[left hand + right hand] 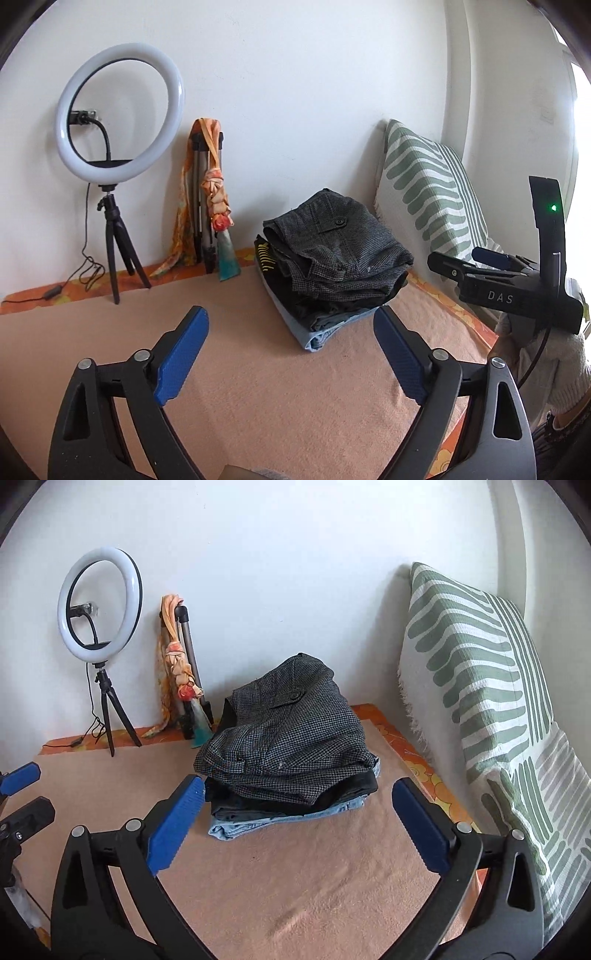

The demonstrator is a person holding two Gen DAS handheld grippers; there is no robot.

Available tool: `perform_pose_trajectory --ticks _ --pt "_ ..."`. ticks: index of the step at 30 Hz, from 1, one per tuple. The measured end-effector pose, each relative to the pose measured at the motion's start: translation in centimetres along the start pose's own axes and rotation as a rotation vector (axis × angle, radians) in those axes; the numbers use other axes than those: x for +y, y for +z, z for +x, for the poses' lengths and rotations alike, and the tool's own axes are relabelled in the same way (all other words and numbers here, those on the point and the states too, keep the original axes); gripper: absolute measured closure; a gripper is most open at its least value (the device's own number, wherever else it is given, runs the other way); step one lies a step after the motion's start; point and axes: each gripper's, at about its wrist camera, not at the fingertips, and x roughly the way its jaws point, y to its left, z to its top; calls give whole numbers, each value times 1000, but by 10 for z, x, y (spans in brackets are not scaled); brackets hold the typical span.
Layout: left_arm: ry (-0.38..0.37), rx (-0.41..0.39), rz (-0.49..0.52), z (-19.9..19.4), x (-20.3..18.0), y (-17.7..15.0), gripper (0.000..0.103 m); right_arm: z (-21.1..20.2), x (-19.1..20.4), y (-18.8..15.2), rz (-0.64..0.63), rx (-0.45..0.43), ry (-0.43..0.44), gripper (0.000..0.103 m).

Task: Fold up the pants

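Folded grey tweed pants (340,254) lie on top of a stack of folded clothes, over dark pants and light blue jeans (325,328), on the peach blanket (258,387). The same stack shows in the right wrist view, grey pants (284,746) above the jeans (258,821). My left gripper (291,350) is open and empty, just short of the stack. My right gripper (295,819) is open and empty, its jaws either side of the stack's near edge; it also shows in the left wrist view (480,266) to the right of the stack.
A green-striped pillow (491,709) leans on the wall to the right. A ring light on a tripod (118,122) and a folded tripod draped with an orange scarf (210,199) stand at the back left. The blanket's orange edge (458,310) runs along the right.
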Motion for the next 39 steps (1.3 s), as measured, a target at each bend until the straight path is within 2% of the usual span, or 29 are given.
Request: perform_pose_trajectory --ticks 4,11,39 --pt "14 -33 -6 -6 3 -5 1 -1 4 -11 -1 5 9 0" --pt "90 -40 72 -5 -6 -13 1 0 -2 -20 46 -4 15 0" --pt "96 -29 67 -9 -7 -12 1 4 -1 -28 29 -3 7 0"
